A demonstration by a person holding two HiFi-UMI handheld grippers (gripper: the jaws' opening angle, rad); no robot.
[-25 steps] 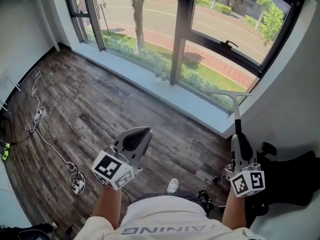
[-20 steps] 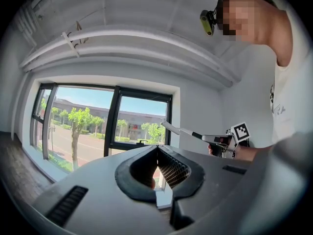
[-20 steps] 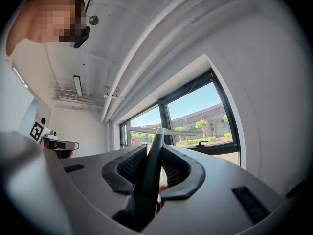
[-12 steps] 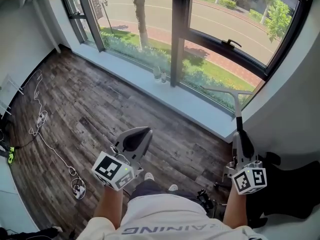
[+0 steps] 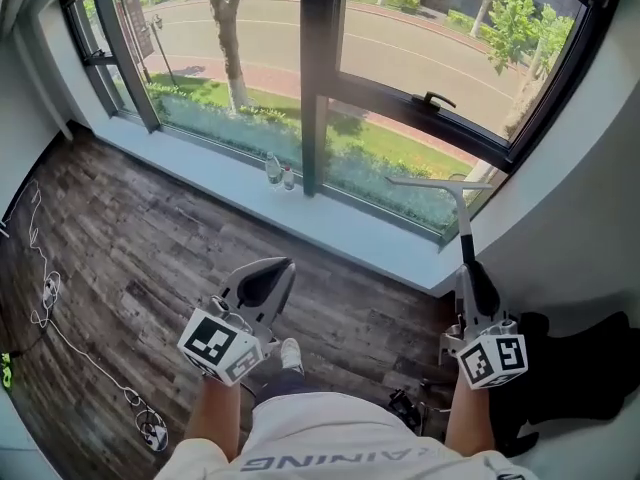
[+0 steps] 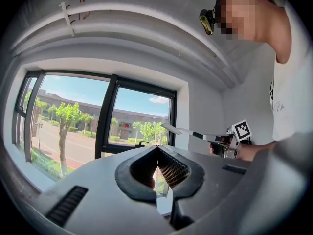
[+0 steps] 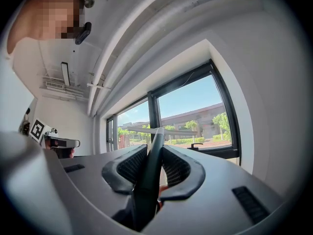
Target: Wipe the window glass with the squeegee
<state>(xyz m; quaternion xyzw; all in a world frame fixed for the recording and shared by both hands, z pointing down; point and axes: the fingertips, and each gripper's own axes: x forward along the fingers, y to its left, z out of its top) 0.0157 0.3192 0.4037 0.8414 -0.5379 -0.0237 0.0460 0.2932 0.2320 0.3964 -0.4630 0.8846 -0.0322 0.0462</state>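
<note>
Nearest the person, the left gripper (image 5: 272, 273) points forward over the wooden floor (image 5: 130, 238). Its 2 jaws are closed tip to tip, and its own view shows nothing between them. The right gripper (image 5: 470, 286) is held at about the same height, well apart from the left one. Its jaws are clamped on the dark handle of the squeegee (image 5: 463, 223). In the right gripper view the handle runs straight up the middle of the jaws, pressed by both pads, and the shaft carries on past the tips.

At the far end of the shaft the T-shaped blade lies crosswise. It sits above the right end of the pale sill (image 5: 300, 223) and in front of the lower pane of the window glass (image 5: 430, 58). Whether the blade touches the pane cannot be told.

On the floor to the left trails a thin cable (image 5: 60, 328). 2 small clear vessels (image 5: 280, 175) stand on the sill by the dark upright of the frame. A window handle (image 5: 430, 99) sits on the frame of the right pane. Beyond the glass are grass, trees and a road.
</note>
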